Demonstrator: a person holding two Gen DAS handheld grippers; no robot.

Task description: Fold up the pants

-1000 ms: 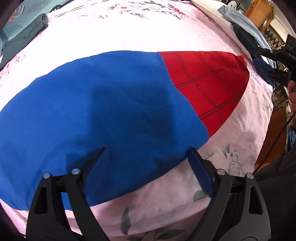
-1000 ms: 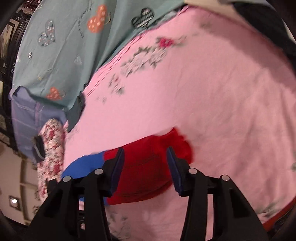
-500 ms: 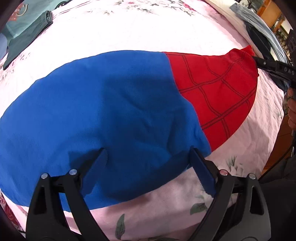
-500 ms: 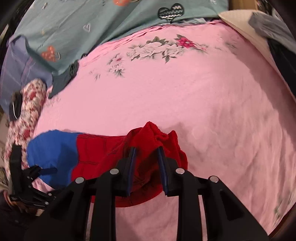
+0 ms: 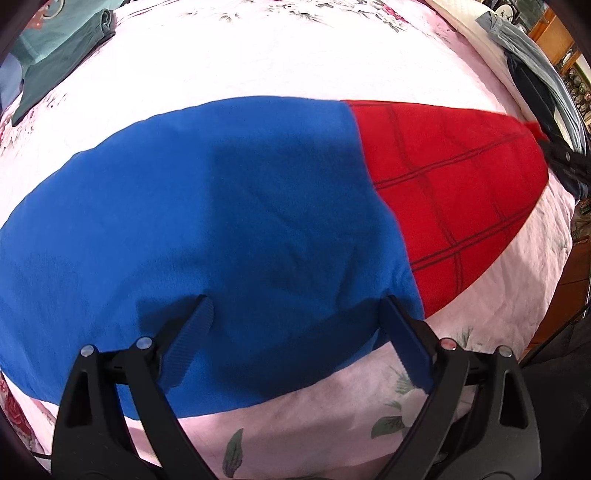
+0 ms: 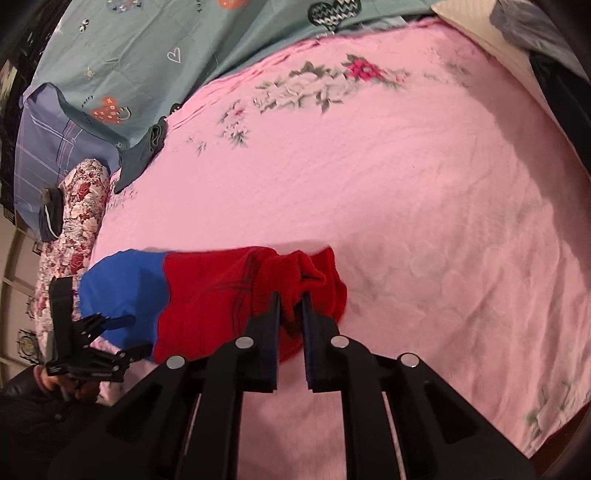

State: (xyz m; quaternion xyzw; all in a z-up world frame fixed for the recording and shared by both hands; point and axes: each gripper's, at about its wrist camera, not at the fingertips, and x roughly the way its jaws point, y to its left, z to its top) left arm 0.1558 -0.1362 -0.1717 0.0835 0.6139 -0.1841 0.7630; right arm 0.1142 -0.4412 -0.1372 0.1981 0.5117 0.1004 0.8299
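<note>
The pants (image 5: 236, 221) lie flat on the pink floral bedspread (image 5: 295, 62), blue at one end and red with dark grid lines (image 5: 454, 192) at the other. My left gripper (image 5: 295, 310) is open, low over the blue part near its front edge, holding nothing. My right gripper (image 6: 291, 299) is shut on the red ribbed cuff (image 6: 295, 269), which bunches up between the fingers. The right gripper also shows in the left wrist view (image 5: 565, 162) at the red tip. The left gripper shows open in the right wrist view (image 6: 122, 336) at the blue end.
A teal quilt with hearts (image 6: 155, 55) and a folded dark green garment (image 6: 144, 155) lie at the far side. A floral pillow (image 6: 77, 221) is at the left. Dark and grey clothes (image 5: 535, 74) are piled at the right edge, by a white pillow (image 5: 465, 18).
My right gripper came down onto the red cuff and closed on it, bunching the fabric. The left gripper stayed open over the blue part and shifted only slightly.
</note>
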